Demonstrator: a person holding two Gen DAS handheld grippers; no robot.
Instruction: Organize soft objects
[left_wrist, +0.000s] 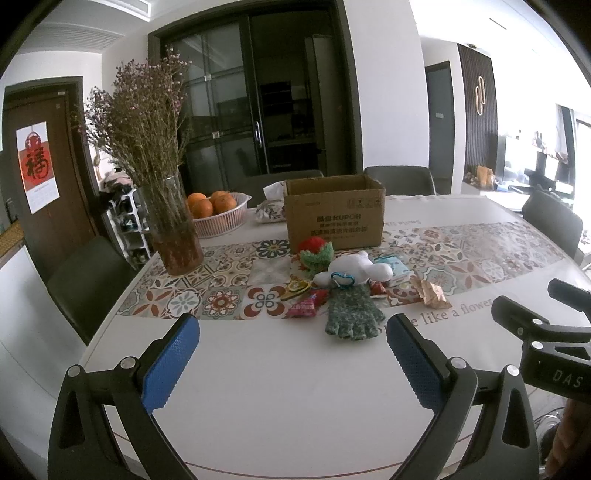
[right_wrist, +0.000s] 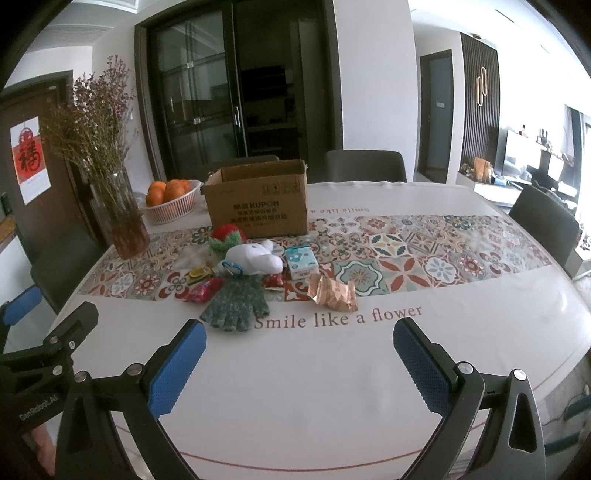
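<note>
Both tools (left_wrist: 291, 354) (right_wrist: 299, 358) spread wide, empty; beyond, cardboard box (right_wrist: 256, 205), oranges (left_wrist: 212, 203) in white basket (left_wrist: 225, 221).

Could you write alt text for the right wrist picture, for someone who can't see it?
Two open blue-padded fingers frame a white table where a green knit glove, white plush toy and snack wrappers lie before an open cardboard box.

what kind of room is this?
Likely a home dining room: a dining table under a patterned cloth, ringed by chairs, with a basket of oranges and a vase of dried flowers.
</note>
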